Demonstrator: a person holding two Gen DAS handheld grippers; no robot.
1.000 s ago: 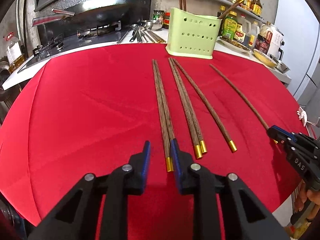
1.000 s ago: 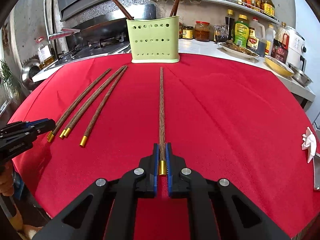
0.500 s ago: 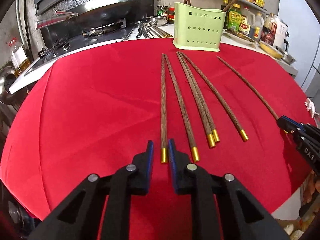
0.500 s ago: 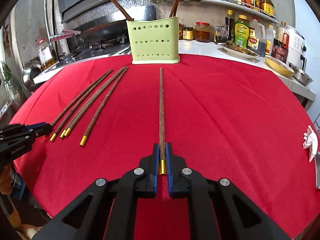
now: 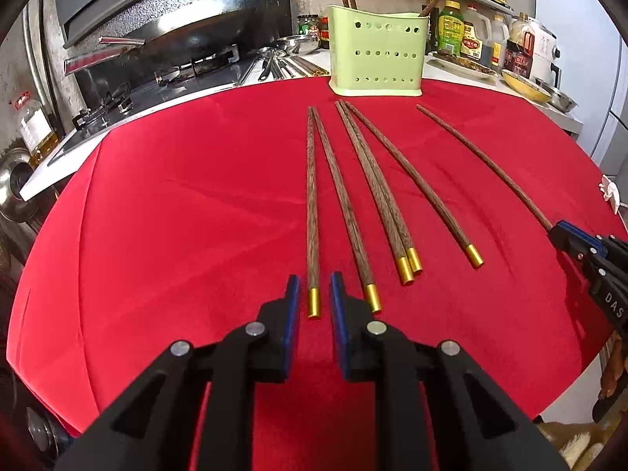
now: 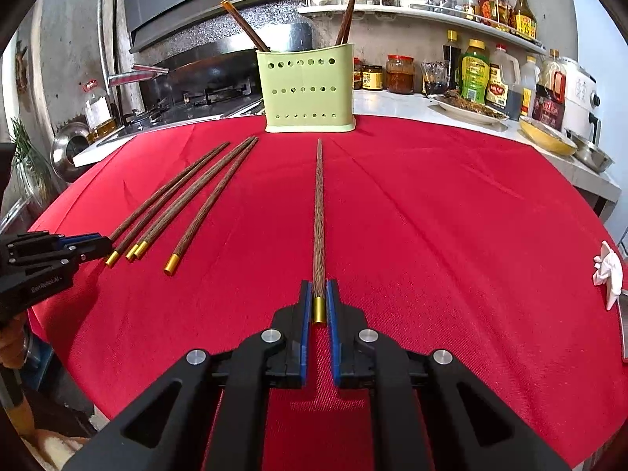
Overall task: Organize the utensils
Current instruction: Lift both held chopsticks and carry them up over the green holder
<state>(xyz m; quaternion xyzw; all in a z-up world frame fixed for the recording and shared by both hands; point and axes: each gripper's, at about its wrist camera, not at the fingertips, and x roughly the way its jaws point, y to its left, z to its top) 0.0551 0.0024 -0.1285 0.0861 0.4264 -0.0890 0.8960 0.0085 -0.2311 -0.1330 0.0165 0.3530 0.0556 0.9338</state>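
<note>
Red cloth [image 5: 176, 216], kitchen: our left gripper [image 5: 314, 294] has narrowed round leftmost chopstick [image 5: 312, 196], pads not yet touching; right gripper [image 6: 318, 298] pinches lone chopstick [image 6: 318, 216], lift pending.

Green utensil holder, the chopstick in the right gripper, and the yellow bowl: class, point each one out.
Green utensil holder [image 6: 310, 90]: right wrist view, middle of its perforated front wall.
Chopstick in the right gripper [image 6: 318, 216]: right wrist view, mid-length of its wooden shaft.
Yellow bowl [image 6: 547, 143]: right wrist view, its outer side.
</note>
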